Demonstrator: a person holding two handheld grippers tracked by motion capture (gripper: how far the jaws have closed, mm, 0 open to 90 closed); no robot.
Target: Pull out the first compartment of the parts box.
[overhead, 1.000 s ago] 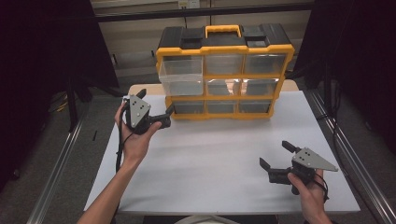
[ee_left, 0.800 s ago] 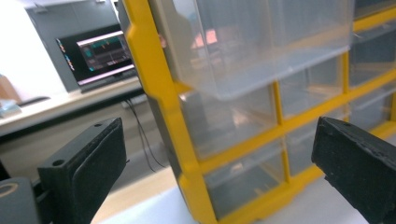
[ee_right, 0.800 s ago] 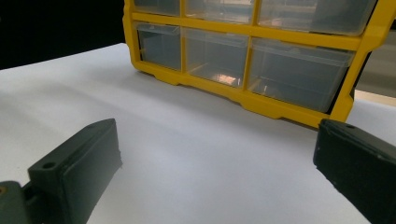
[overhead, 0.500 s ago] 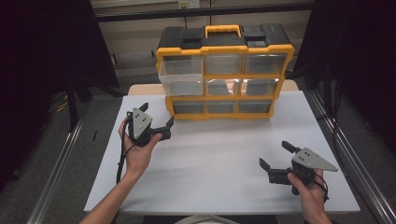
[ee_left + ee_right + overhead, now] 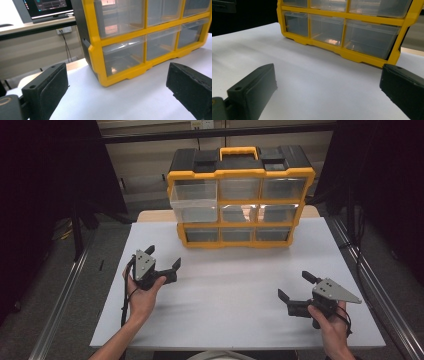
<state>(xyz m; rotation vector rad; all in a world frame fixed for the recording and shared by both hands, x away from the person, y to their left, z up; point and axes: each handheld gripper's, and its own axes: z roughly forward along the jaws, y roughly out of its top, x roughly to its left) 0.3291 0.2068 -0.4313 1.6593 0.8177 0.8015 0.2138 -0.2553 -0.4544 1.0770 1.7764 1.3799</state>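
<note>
We begin at the left gripper [image 5: 163, 257]: its two black jaws stand wide apart with nothing between them, and the hand [image 5: 142, 295] holds it over the left part of the white table [image 5: 230, 295], with the jaws toward the cabinet. The right gripper [image 5: 297, 286] is also spread open and empty, held by the other hand [image 5: 332, 330] near the front right corner of the table (its grey three-cornered plate lies on top).

Between the two grippers we see a broad bare stretch of white surface. The table's left and front edges are near the left hand, and the right hand is close to the right edge. A yellow and black drawer cabinet [image 5: 240, 200] with clear drawers stands at the far middle of the table, well apart from both grippers. Its top left drawer [image 5: 193, 194] sticks out a little from the front.

In the left gripper view the cabinet [image 5: 140, 42] shows its black side wall and lower left corner, and behind it we see a monitor [image 5: 47, 7] on a desk. In the right gripper view the cabinet [image 5: 344, 30] shows its lower row of drawers from the other side, with bare table before it.
</note>
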